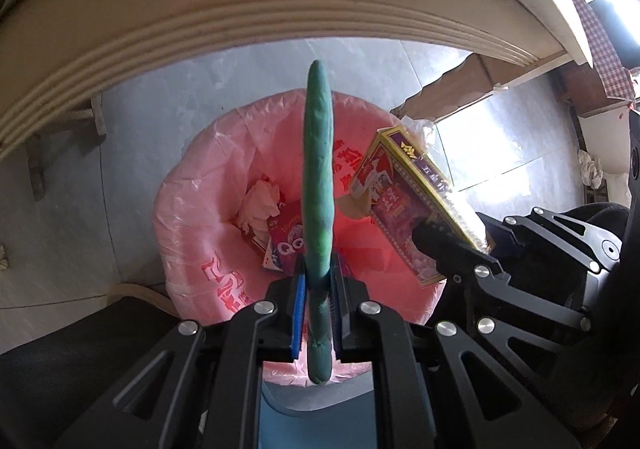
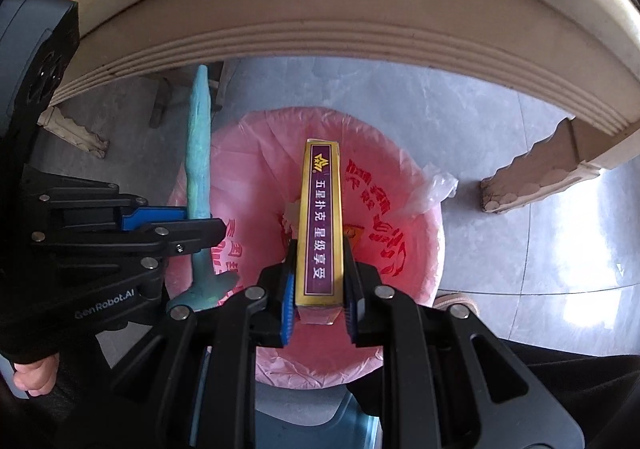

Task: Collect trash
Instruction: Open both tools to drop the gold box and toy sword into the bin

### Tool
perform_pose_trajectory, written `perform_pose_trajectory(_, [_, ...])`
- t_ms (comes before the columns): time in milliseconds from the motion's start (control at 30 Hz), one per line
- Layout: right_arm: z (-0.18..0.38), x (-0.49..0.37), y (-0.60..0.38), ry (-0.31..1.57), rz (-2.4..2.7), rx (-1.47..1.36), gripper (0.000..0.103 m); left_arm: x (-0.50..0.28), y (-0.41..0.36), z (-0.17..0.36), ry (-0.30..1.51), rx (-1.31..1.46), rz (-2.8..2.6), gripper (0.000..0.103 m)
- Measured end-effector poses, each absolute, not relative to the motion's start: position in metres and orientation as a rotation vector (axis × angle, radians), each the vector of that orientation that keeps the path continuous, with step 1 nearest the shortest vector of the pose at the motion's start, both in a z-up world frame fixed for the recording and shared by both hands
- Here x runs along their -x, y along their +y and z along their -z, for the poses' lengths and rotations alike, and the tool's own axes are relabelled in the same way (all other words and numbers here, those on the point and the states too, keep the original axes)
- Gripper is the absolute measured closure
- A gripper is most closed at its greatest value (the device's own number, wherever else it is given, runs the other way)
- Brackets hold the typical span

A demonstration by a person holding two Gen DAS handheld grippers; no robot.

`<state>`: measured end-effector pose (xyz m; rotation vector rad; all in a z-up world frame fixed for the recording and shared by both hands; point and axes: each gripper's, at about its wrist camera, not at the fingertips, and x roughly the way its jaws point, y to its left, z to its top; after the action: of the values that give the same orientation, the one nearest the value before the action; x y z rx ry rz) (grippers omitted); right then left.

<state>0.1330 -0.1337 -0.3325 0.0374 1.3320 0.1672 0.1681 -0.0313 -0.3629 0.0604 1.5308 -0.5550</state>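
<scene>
A bin lined with a pink bag (image 1: 192,209) (image 2: 416,249) stands on the floor under the table edge. My left gripper (image 1: 319,281) (image 2: 200,227) is shut on a long green clay strip (image 1: 318,169) (image 2: 199,153) and holds it above the bin. My right gripper (image 2: 320,289) (image 1: 430,233) is shut on a gold and purple playing-card box (image 2: 322,225) (image 1: 404,201), also above the bin, to the right of the strip. Inside the bin lie a crumpled white tissue (image 1: 260,205) and a small printed packet (image 1: 286,239).
A cream table edge (image 1: 240,25) (image 2: 340,29) curves overhead, with carved legs (image 2: 536,173) (image 1: 452,85) on the grey tiled floor (image 2: 520,249). A loose clear plastic piece (image 2: 440,185) sits at the bin's right rim.
</scene>
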Motion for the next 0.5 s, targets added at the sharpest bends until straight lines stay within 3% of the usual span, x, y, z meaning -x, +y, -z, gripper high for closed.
perform_pose_trajectory(233, [0.346,-0.137,-0.129,1.365,-0.172,-0.037,0.082,-0.17,-0.035,0.378,1.564,-0.076,0.53,0.09])
perform_pose_trajectory(333, [0.35,-0.139,-0.13,1.378,-0.173,-0.048,0.079,-0.171,-0.034,0.382,1.588,-0.064,0.525,0.075])
perform_pose_trajectory(400, [0.351,-0.141,-0.133,1.377,-0.162,-0.055,0.066,-0.171,-0.034,0.381,1.574,-0.087,0.502,0.072])
perform_pose_trajectory(500, [0.35,-0.143,-0.141,1.372,-0.147,-0.075,0.062,-0.173,-0.028,0.382,1.581,-0.068,0.471,0.058])
